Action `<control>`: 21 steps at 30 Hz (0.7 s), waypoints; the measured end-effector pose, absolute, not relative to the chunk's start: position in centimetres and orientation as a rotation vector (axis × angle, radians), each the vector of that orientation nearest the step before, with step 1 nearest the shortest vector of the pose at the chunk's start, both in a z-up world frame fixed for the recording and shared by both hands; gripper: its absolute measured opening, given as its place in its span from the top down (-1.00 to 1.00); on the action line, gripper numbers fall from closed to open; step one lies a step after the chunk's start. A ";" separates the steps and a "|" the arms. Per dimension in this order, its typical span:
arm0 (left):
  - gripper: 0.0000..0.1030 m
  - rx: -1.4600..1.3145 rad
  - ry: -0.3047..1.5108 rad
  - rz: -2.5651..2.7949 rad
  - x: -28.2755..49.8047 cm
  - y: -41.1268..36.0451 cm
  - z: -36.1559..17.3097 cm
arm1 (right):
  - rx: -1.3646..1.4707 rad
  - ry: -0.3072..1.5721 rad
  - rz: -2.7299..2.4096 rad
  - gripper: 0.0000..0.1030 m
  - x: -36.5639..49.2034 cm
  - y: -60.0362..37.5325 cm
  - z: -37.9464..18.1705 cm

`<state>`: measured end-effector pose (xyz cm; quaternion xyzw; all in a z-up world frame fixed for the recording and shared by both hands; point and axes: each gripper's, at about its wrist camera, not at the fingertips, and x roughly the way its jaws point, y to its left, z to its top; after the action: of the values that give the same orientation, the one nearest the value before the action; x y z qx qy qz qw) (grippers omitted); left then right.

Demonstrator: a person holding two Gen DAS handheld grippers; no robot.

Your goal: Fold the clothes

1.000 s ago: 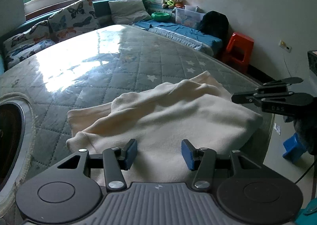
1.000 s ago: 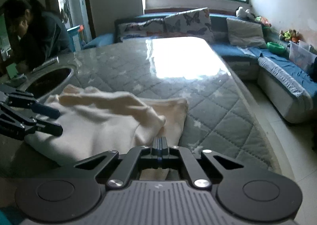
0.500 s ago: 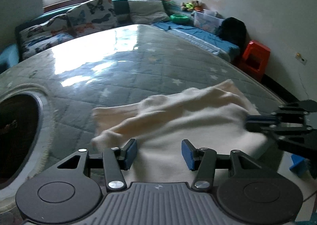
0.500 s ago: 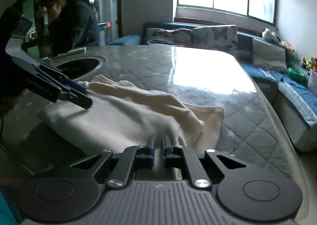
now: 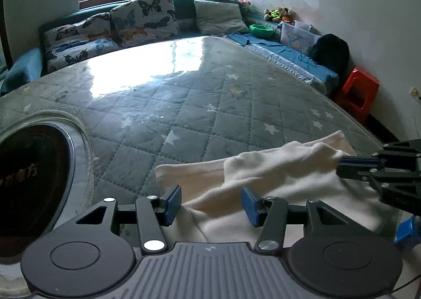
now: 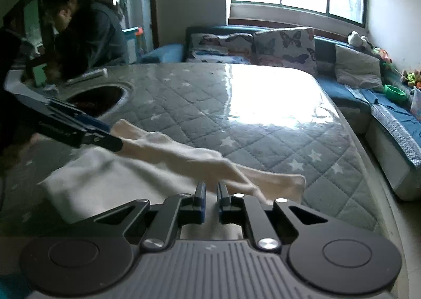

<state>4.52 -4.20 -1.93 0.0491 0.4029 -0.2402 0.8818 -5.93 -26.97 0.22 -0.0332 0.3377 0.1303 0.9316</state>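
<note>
A big table with a grey quilted star cover fills most of both views. A round dark hole is cut into the table top. On the near edge of the table, to the right of that hole, lies the cream garment. It is bunched up, with one layer lying over another, so it may be partly folded.

The left gripper sits low over the near side of the garment, pointing across the table. Its jaws are wide apart and hold nothing, likely ready to take the cloth.

The right gripper is at the garment's other end, also low and level. Its jaws are nearly together with a thin gap; cloth lies right by the tips, but whether they pinch it is hard to tell.
</note>
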 end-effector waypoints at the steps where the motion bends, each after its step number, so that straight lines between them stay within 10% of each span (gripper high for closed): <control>1: -0.04 0.099 0.842 -0.495 4.8 -4.2 -2.0 | -0.067 0.706 0.255 0.79 -5.3 -26.9 0.0; 6: -0.05 0.081 0.850 -0.478 5.4 -3.9 -1.9 | -0.079 0.728 0.238 0.75 -4.3 -27.1 -0.6; 9: -0.09 0.068 0.850 -0.474 5.2 -3.6 -1.7 | -0.106 0.701 0.242 0.38 -4.8 -26.7 0.1; 21: -0.20 0.057 0.855 -0.434 4.4 -2.7 -1.2 | -0.120 0.707 0.265 0.37 -3.4 -25.3 -0.1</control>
<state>4.37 -2.67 -1.16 0.0275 0.4111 -0.2087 0.8870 -3.38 -25.32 -0.07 -0.0583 0.3448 0.1294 0.9279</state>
